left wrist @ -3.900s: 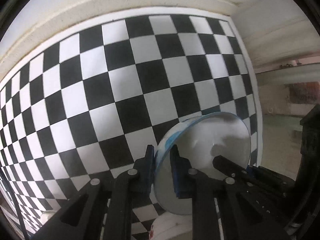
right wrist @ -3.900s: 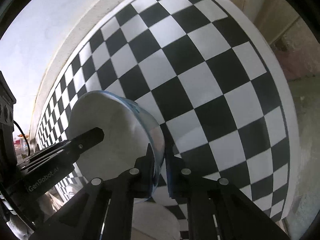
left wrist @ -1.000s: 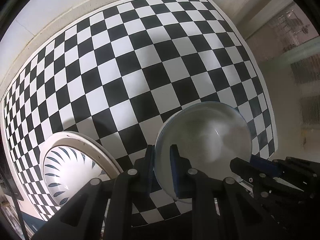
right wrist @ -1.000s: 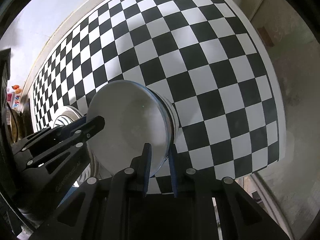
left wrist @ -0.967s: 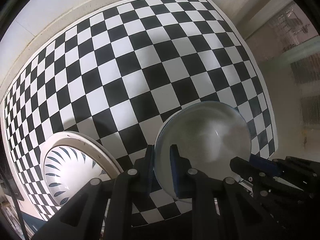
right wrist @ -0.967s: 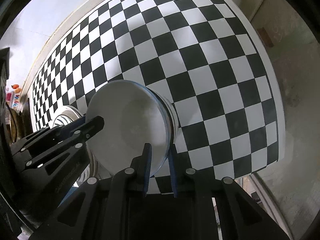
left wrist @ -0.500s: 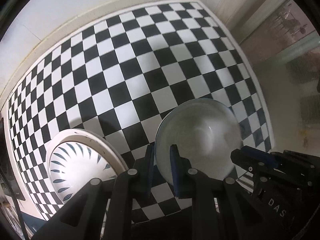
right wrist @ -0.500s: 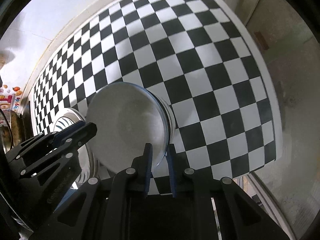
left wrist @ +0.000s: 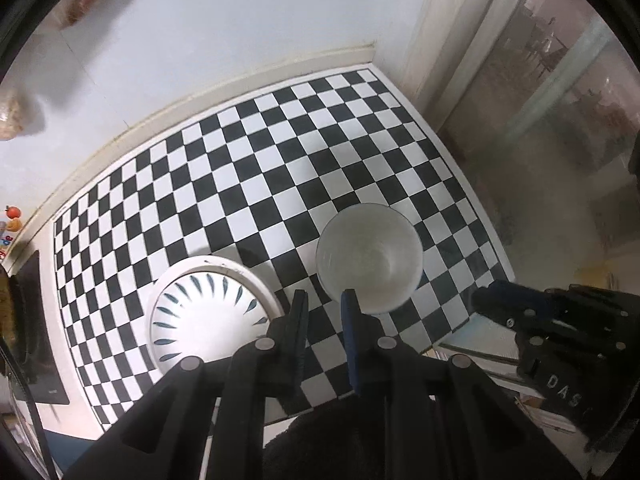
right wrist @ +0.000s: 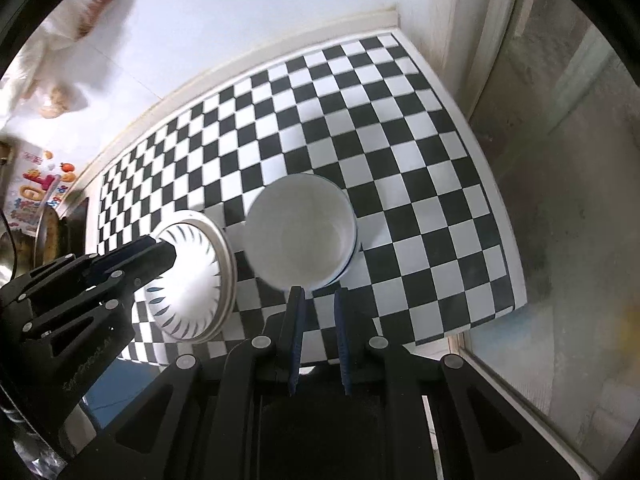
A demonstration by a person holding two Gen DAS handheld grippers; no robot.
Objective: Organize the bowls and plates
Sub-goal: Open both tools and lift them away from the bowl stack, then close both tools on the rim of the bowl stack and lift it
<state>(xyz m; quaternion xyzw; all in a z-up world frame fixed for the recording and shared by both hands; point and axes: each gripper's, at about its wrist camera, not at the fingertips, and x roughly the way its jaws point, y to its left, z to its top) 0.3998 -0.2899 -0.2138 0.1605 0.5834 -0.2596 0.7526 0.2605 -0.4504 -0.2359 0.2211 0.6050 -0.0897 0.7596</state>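
Note:
A white bowl point(left wrist: 370, 258) point(right wrist: 300, 228) sits upright on the black-and-white checkered table point(left wrist: 240, 160), nested in another bowl whose blue-lined rim point(right wrist: 352, 260) peeks out at its right. Just left of it lies a white plate with blue dashes point(left wrist: 208, 312) point(right wrist: 192, 292). My left gripper point(left wrist: 324, 296) point(right wrist: 160, 252) hovers high above the gap between plate and bowl, shut, with nothing between its pads. My right gripper point(right wrist: 318, 292) point(left wrist: 492, 300) hangs above the bowl's near edge, also shut and holding nothing.
The table point(right wrist: 440, 160) ends at a wall at the back and drops off to the floor point(right wrist: 560, 200) on the right. A dark appliance point(left wrist: 32, 320) stands at the table's left end. Bare checkered surface lies behind and right of the bowl.
Both grippers held the bowl's rim from opposite sides a second ago. Now they have risen well clear, and the bowl rests on the stack below, looking smaller.

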